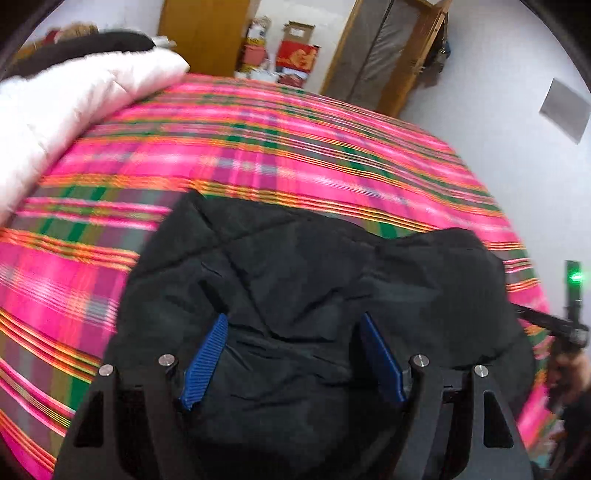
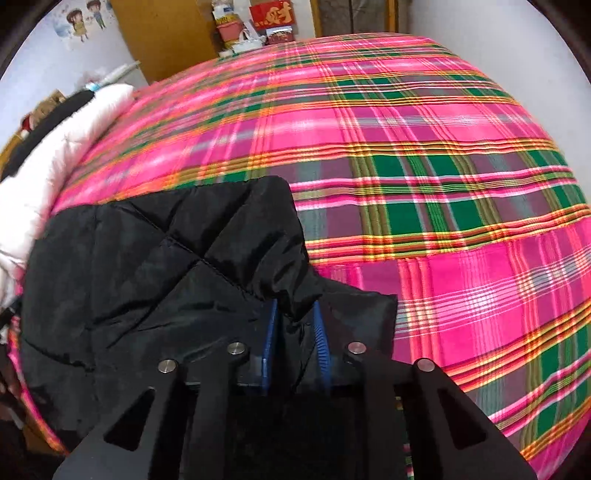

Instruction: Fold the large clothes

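On the plaid bedspread (image 2: 443, 184), the soft, bulky, slick-looking black quilted jacket (image 2: 147, 266) lay; right gripper (image 2: 293, 332) pinched its five-o'clock hem fold, while left gripper (image 1: 291, 350) stood apart above it.

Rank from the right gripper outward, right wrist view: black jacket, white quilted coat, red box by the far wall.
1. black jacket: between the jaws of the right gripper.
2. white quilted coat: left edge of the bed.
3. red box: beyond the bed, top centre.
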Demonstrator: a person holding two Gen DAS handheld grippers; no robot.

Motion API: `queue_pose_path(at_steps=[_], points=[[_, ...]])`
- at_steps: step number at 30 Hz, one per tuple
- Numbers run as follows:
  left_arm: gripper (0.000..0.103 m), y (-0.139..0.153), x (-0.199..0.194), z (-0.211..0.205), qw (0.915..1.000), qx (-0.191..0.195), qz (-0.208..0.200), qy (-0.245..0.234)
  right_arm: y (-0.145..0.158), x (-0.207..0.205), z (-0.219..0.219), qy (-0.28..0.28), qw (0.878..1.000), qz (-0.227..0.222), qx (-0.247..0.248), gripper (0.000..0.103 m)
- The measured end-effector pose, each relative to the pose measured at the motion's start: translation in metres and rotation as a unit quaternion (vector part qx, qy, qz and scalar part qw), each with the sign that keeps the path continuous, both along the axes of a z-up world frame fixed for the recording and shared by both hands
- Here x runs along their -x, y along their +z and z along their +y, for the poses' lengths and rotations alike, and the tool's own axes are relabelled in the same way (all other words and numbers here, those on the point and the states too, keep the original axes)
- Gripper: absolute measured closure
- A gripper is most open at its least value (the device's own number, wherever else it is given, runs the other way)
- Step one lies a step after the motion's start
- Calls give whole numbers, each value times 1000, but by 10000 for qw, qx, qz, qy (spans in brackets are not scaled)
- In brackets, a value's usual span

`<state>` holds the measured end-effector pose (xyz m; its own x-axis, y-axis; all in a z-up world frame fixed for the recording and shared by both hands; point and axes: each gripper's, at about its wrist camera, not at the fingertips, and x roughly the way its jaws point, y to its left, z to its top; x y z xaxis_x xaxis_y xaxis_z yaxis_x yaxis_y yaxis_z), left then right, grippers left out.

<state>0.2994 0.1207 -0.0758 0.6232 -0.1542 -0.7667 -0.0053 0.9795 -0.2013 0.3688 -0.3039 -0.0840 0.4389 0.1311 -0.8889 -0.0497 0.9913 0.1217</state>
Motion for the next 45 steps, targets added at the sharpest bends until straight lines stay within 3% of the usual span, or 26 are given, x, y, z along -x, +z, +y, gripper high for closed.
queue_pose_path(at_steps=[3, 6, 8, 11, 12, 14, 17, 20, 27, 33, 45], points=[[27, -6, -7, 4, 9984, -481, -1, 285, -3, 0, 2, -62, 9999, 37, 126, 82], [27, -6, -6, 20, 9987, -32, 78, 507, 21, 12, 5, -182, 9992, -241, 247, 79], [27, 2, 2, 28, 9979, 194, -15, 615, 51, 34, 14, -63, 9974, -713, 129, 79], [27, 11, 10, 34, 9969, 478, -122, 613, 75, 69, 40, 336, 9919, -1187, -299, 63], [27, 13, 13, 33, 9964, 633, -132, 557, 75, 82, 58, 628, 9898, -1223, -381, 57], [27, 14, 19, 29, 9953, 884, -158, 366, 58, 98, 95, 1230, 9866, -1033, -281, 57], [27, 16, 26, 13, 9973, 709, -193, 58, 30, 98, 131, 1589, 9831, -901, 137, 57], [27, 14, 24, 0, 9995, 256, -171, -81, 17, 68, 134, 1320, 9877, -823, 131, 58], [27, 4, 1, 14, 9991, 119, -59, 391, 3, 27, 131, 912, 9908, -805, 591, 57], [27, -11, -8, 31, 9969, -271, 51, 740, 1, 18, 107, 478, 9960, -654, 380, 57], [23, -41, -19, 42, 9966, 21, 58, 823, -22, 20, 46, -245, 9958, -833, 290, 58]])
